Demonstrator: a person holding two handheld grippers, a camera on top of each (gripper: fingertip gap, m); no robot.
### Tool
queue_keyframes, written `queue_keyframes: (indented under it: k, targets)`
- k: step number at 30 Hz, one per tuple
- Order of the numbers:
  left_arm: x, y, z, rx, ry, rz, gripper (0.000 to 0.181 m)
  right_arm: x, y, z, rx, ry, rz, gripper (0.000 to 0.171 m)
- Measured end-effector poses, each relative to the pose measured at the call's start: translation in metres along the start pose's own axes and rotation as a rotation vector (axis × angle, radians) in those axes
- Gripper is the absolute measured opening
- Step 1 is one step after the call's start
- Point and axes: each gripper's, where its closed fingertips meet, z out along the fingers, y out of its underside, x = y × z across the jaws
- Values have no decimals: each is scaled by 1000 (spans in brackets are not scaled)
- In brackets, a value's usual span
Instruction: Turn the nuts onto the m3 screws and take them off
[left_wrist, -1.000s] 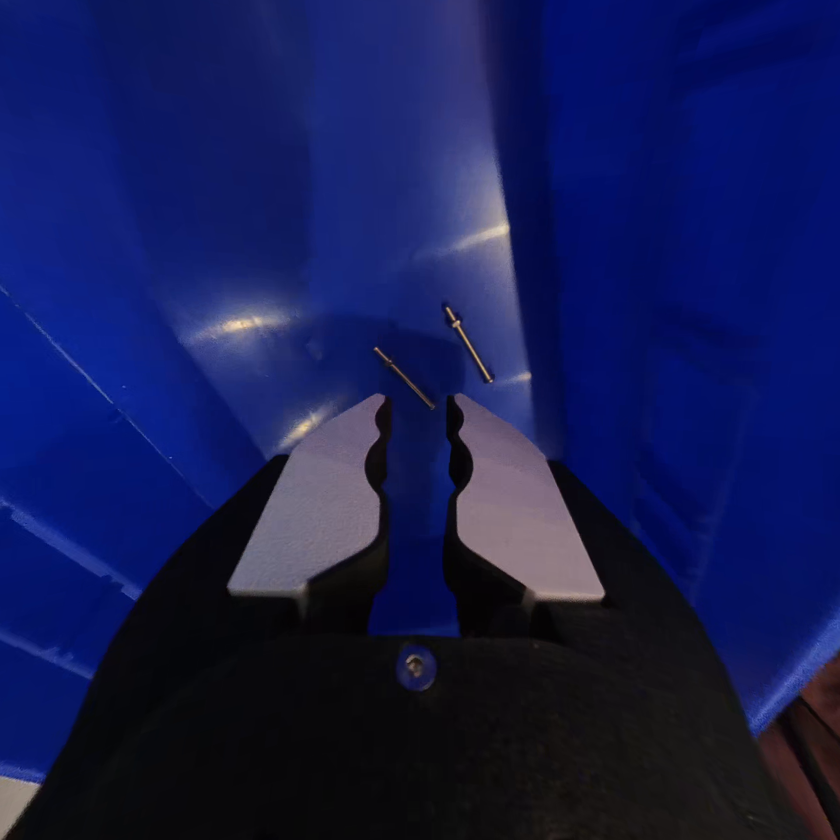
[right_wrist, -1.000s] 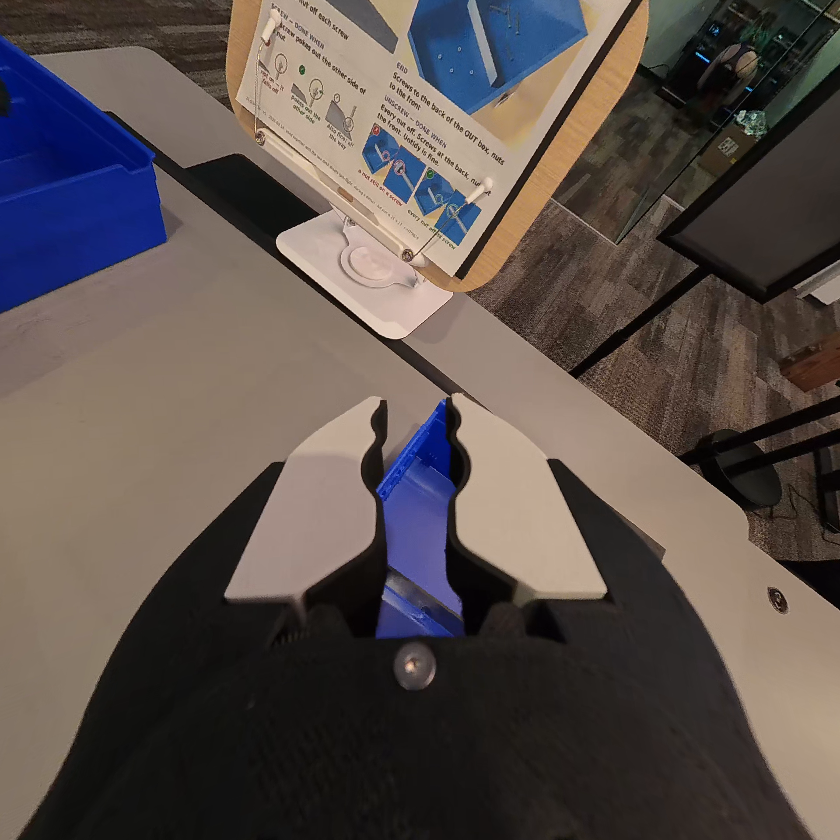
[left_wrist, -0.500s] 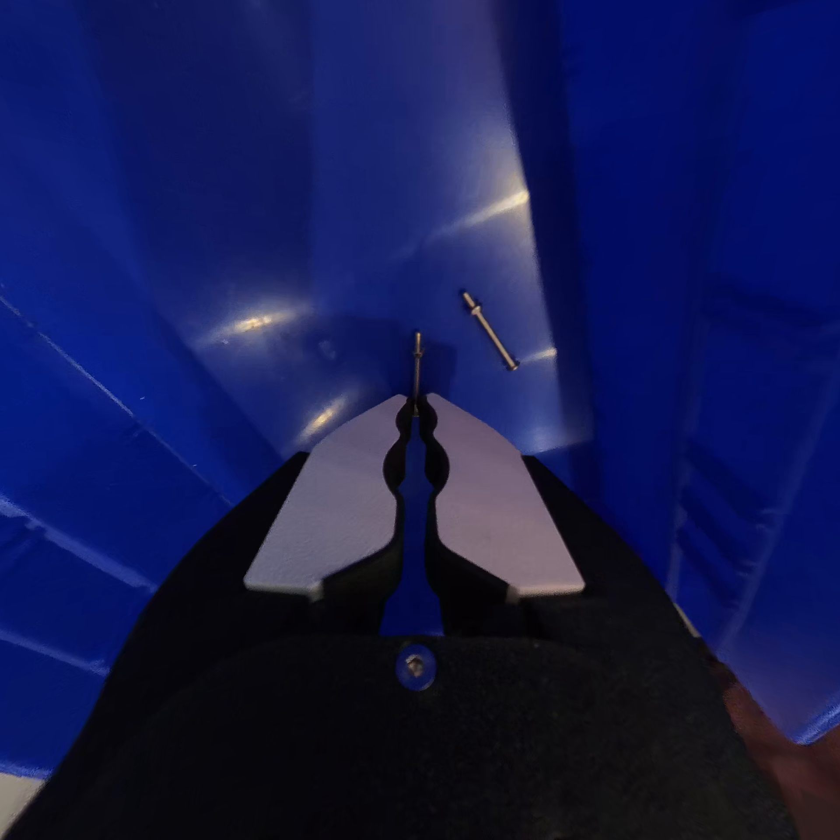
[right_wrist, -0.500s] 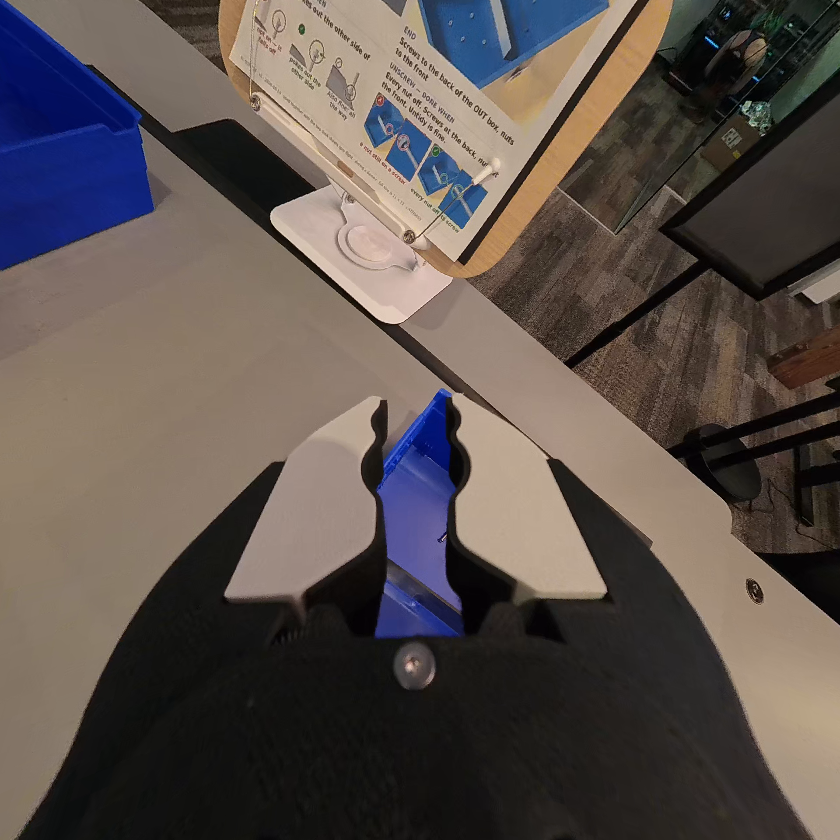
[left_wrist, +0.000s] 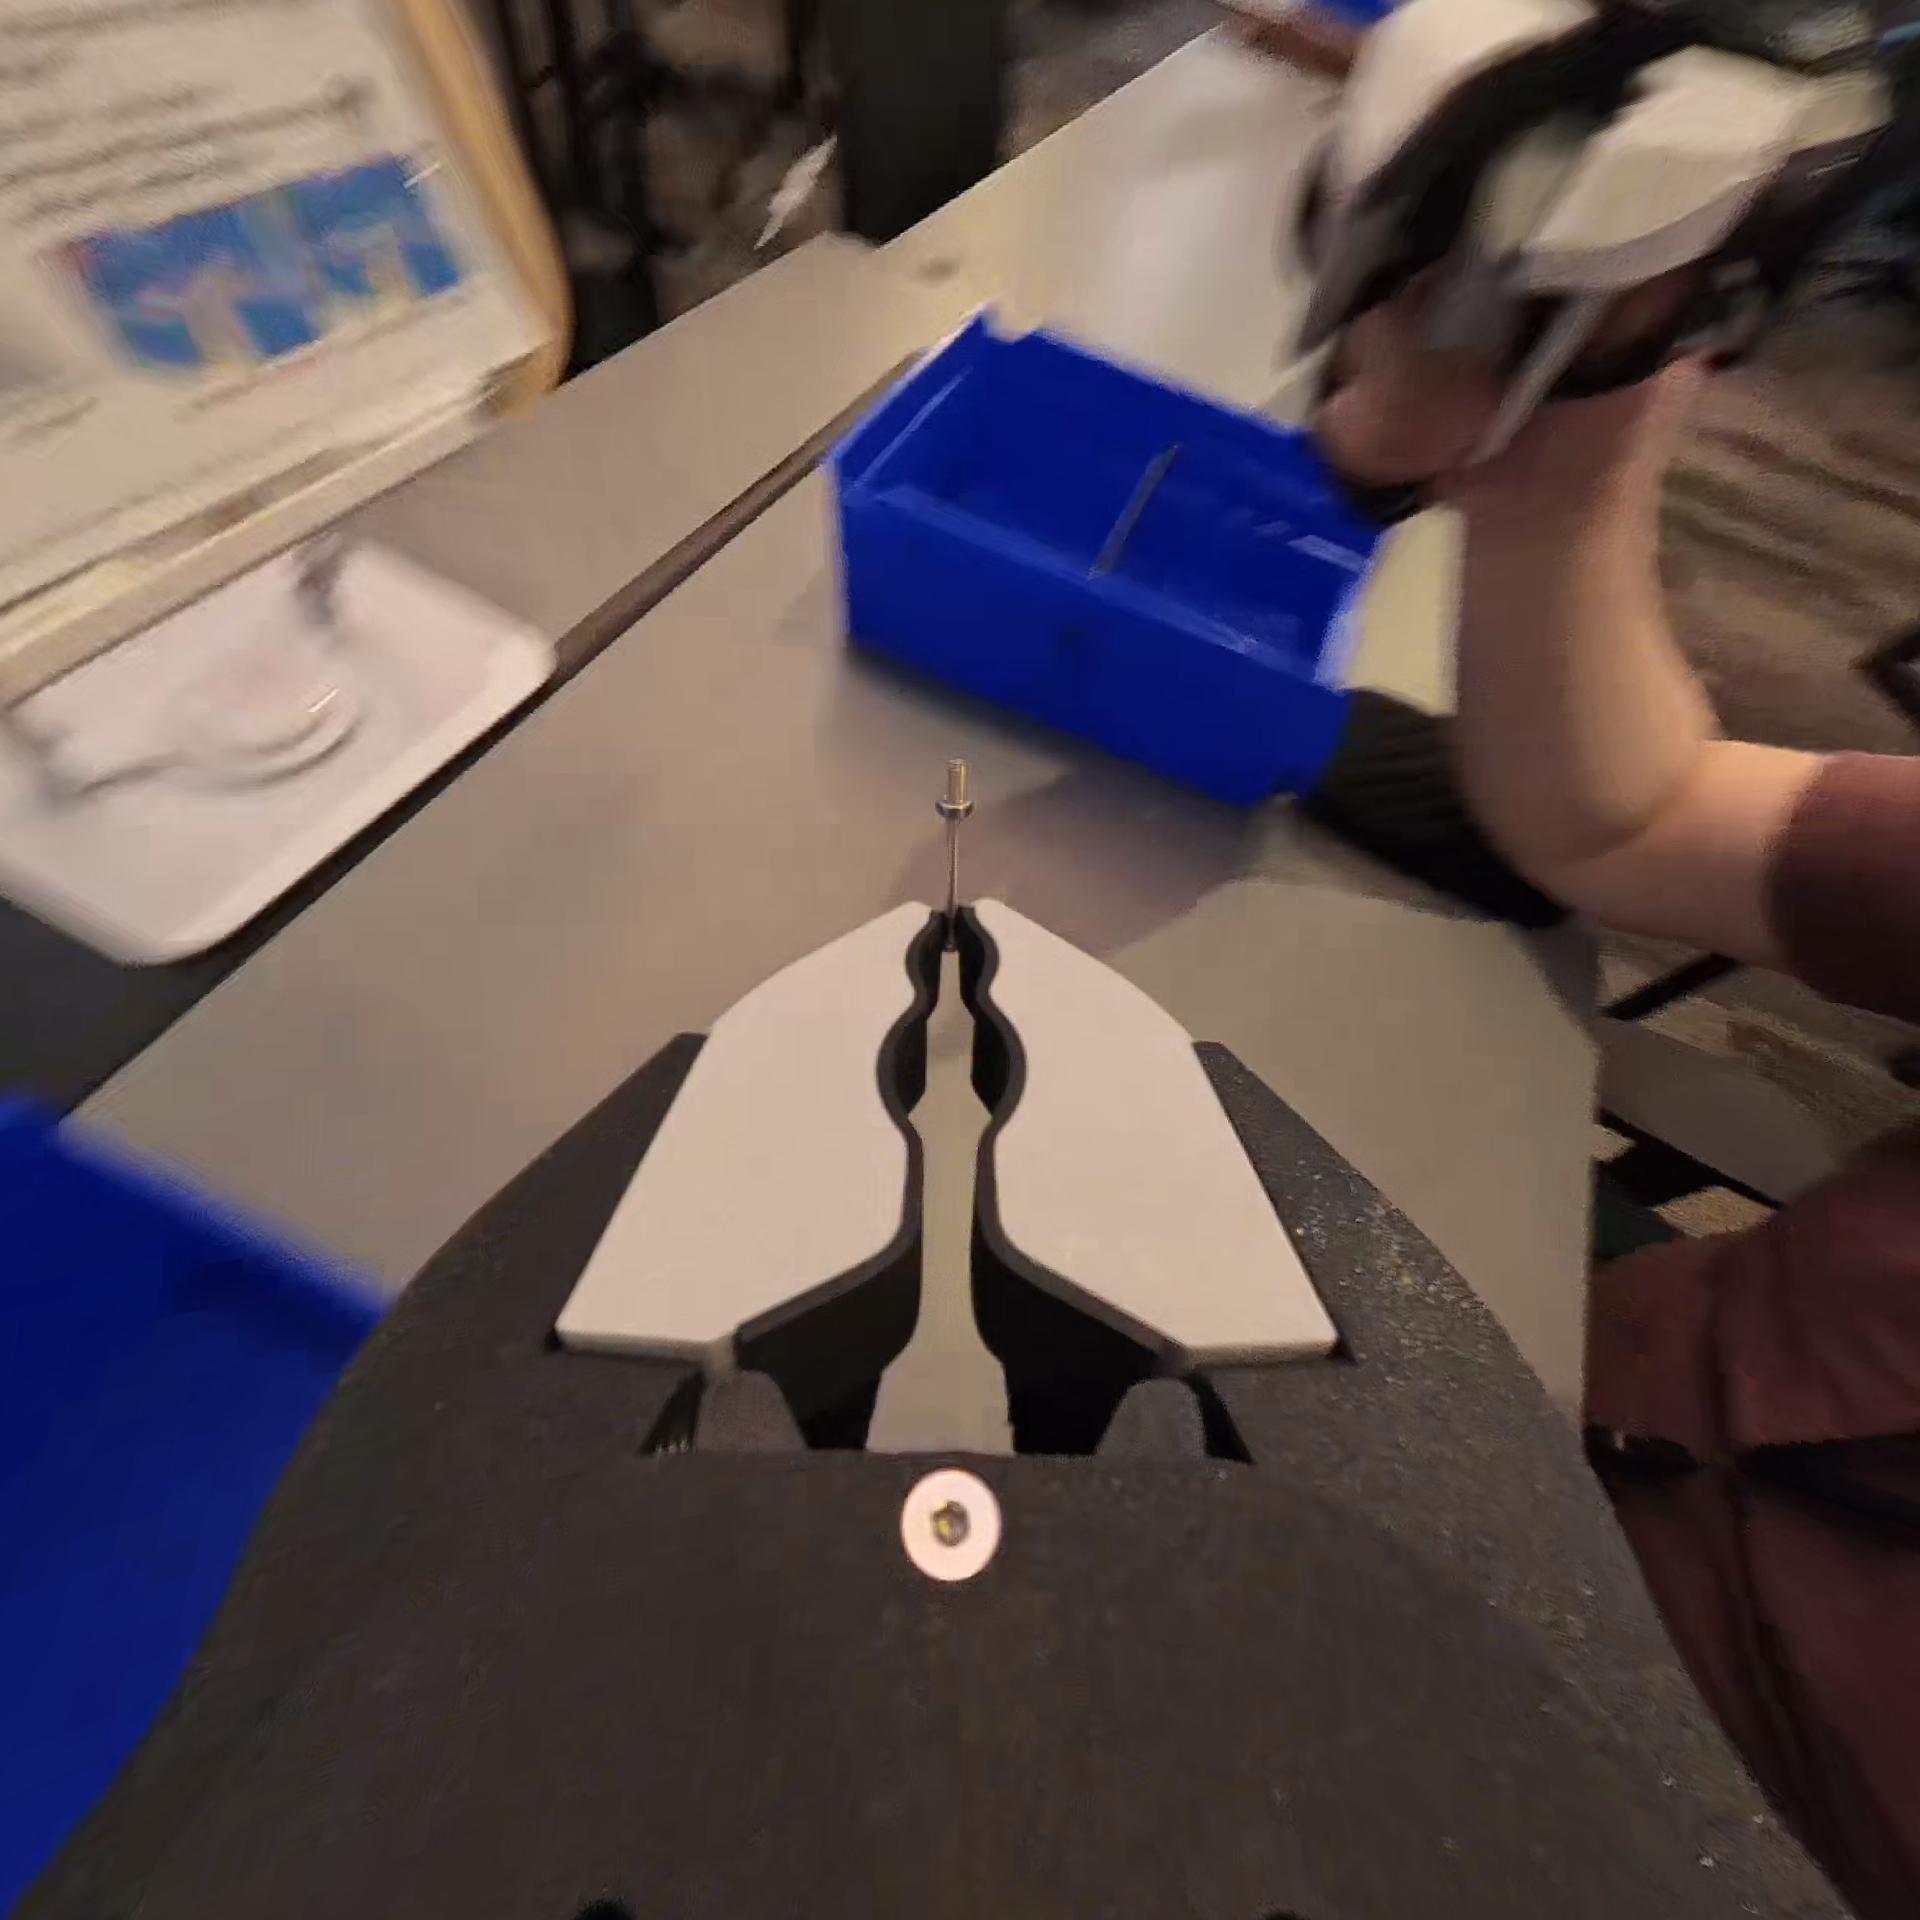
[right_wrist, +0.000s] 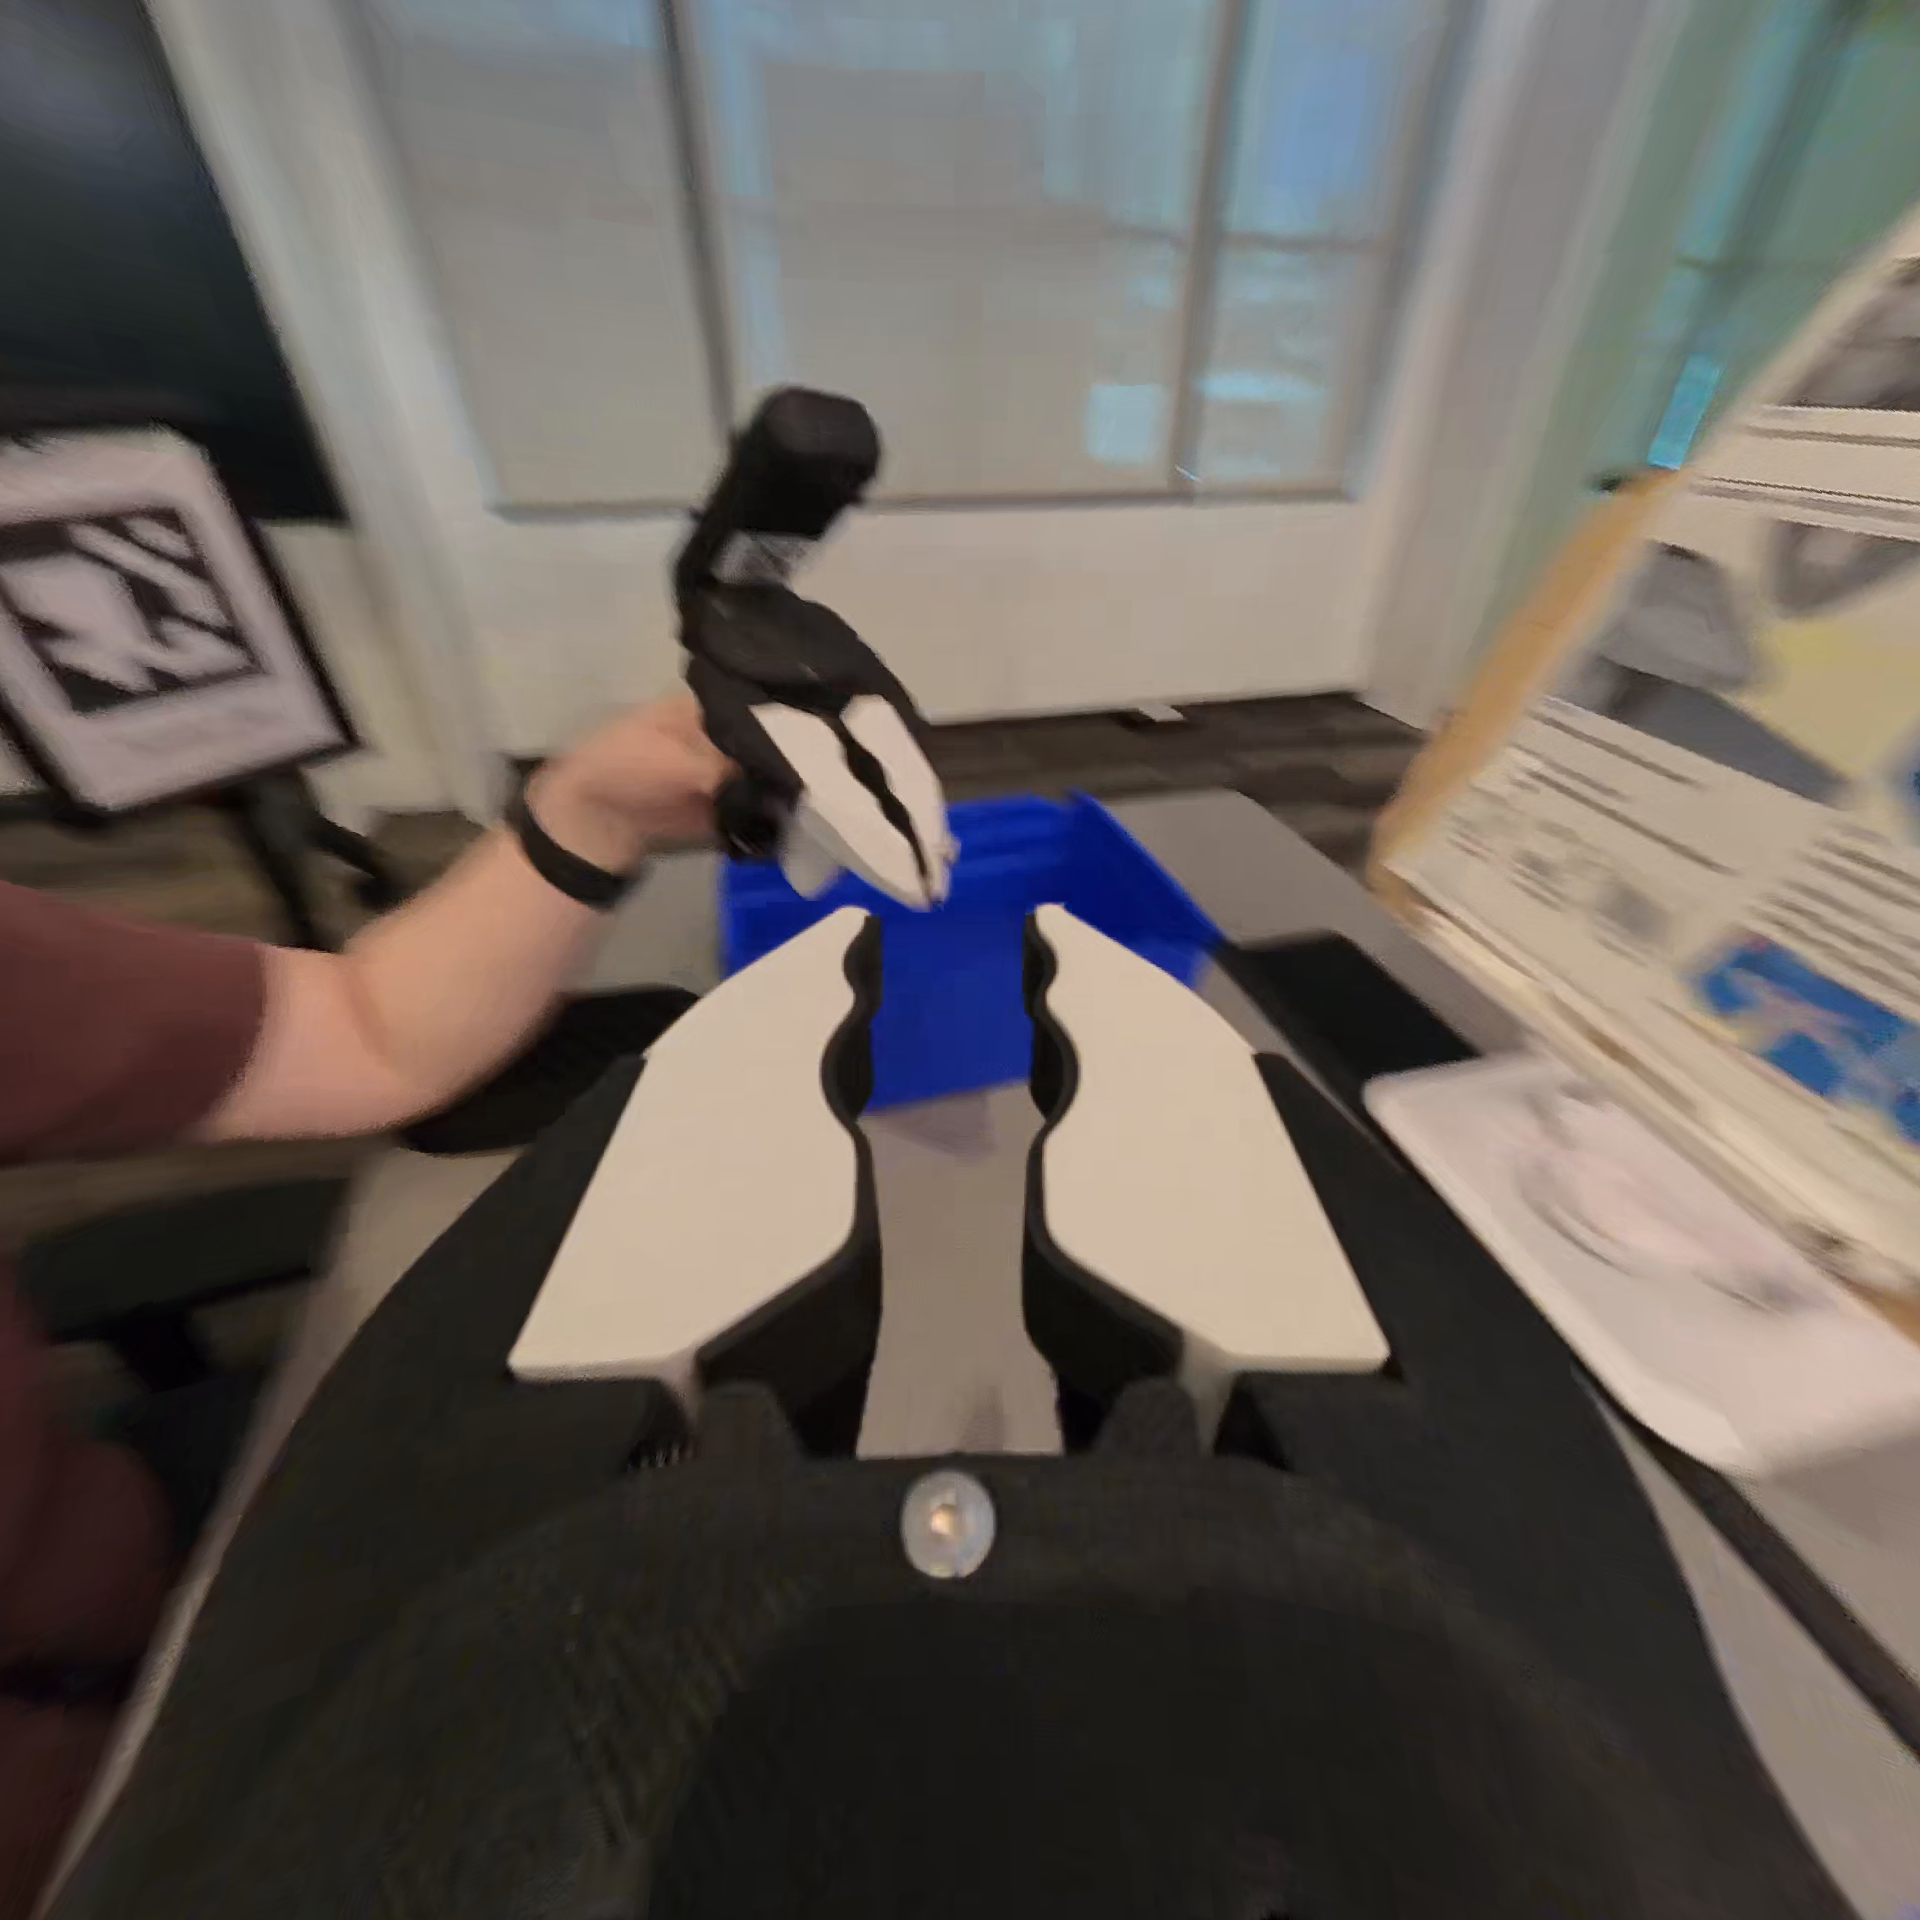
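A grey table (left_wrist: 582, 997) carries a divided blue bin (left_wrist: 1091, 561) near its far edge, beside a white-based instruction board (left_wrist: 239, 312). A second blue bin (left_wrist: 135, 1382) sits at the near left corner. The right gripper (right_wrist: 951, 920), jaws parted with nothing between them, hangs above the table. The left gripper (left_wrist: 951, 916) is closed on the thin tip of an M3 screw (left_wrist: 951, 831), held above the table's middle, head away. A nut (left_wrist: 953, 805) sits just under the head.

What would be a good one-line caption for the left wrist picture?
Left gripper shut on a thin screw with a nut near its head, above the grey table.
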Motion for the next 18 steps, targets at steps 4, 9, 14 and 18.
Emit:
queue_keyframes:
  k: [4,9,14,18]
  targets:
    - [54,-12,27,39,154,70,2,-20,2,19,84,-146,98,27]
    - [69,-10,37,11,145,113,2,-27,23,34,-6,-165,47,23]
    - [74,-12,36,20,159,107,2,-35,36,45,-48,-215,69,17]
    - [73,-11,36,14,156,107,2,-37,42,47,-66,-244,82,3]
